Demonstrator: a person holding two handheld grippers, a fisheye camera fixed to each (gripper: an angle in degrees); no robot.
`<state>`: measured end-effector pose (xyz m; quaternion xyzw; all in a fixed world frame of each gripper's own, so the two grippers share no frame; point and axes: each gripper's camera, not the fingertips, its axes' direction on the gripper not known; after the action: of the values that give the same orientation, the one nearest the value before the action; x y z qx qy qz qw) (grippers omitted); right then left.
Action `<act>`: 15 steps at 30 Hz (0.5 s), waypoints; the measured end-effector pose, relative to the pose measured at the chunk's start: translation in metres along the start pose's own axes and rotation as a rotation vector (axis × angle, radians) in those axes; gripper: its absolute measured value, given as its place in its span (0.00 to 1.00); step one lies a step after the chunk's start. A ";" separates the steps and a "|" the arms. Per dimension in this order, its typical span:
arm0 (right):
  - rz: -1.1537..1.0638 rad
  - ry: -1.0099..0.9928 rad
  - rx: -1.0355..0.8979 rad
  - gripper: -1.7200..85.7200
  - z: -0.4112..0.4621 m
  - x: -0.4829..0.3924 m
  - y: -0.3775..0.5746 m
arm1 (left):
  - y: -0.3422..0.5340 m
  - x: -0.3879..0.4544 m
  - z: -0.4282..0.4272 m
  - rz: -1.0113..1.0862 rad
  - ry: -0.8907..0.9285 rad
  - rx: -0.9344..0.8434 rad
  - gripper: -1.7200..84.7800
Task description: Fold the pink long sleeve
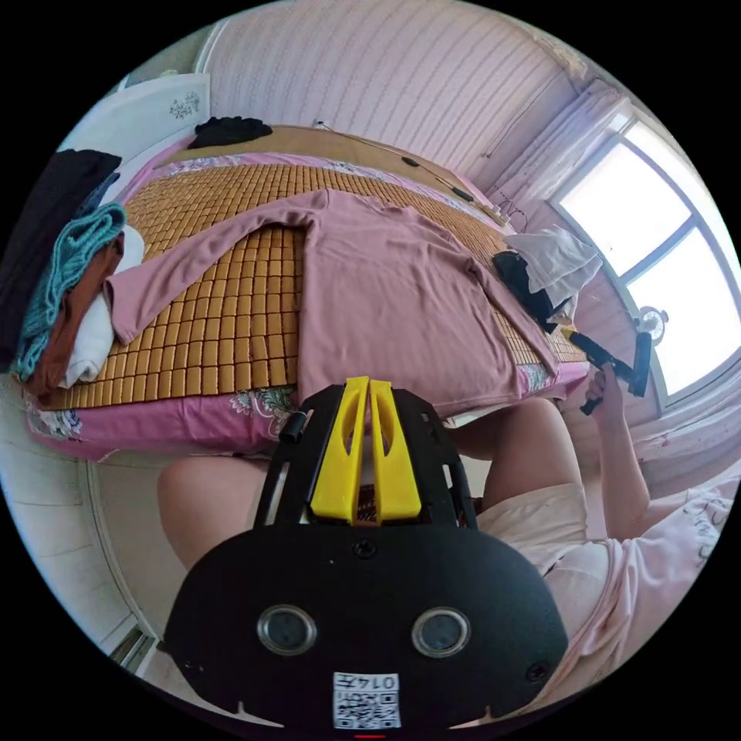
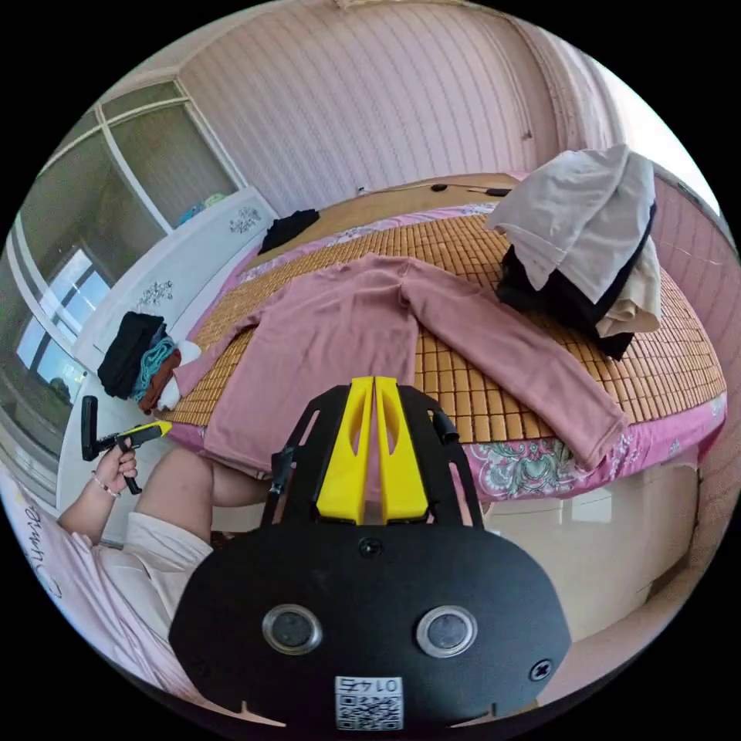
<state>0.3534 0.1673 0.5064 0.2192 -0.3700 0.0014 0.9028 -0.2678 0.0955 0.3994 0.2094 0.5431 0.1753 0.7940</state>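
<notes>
Pink long sleeve (image 1: 370, 285) lies flat on the bed (image 1: 208, 309), sleeves out toward 9 and 3 o'clock — ready to fold — both hand-held grippers (image 1: 369, 386) (image 2: 373, 384) hang back, jaws together, empty.

We count one pink long sleeve (image 1: 386, 285) spread on one bed (image 1: 201, 309), two heaps of clothes, at nine o'clock (image 1: 65, 270) and three o'clock (image 1: 552, 274), and two claws (image 1: 369, 386) (image 2: 373, 384).

Pink vertically striped wall (image 1: 370, 69); bright curved window (image 1: 664, 255) with sheer pink curtain (image 1: 556, 154); bed with woven bamboo mat (image 2: 463, 255); white headboard (image 2: 185, 270).
</notes>
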 end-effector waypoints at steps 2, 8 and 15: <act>-0.060 -0.016 -0.061 0.02 0.030 -0.037 0.000 | 0.008 -0.023 -0.020 -0.013 0.020 0.036 0.01; -0.290 -0.056 -0.193 0.04 0.121 -0.158 -0.023 | 0.030 -0.117 -0.088 -0.126 -0.103 0.145 0.01; -0.583 -0.125 -0.372 0.09 0.245 -0.305 -0.082 | 0.035 -0.223 -0.148 -0.275 -0.167 0.237 0.02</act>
<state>-0.0177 0.0449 0.4249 0.1472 -0.3403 -0.3373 0.8653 -0.4863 0.0333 0.5456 0.2393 0.5155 -0.0178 0.8226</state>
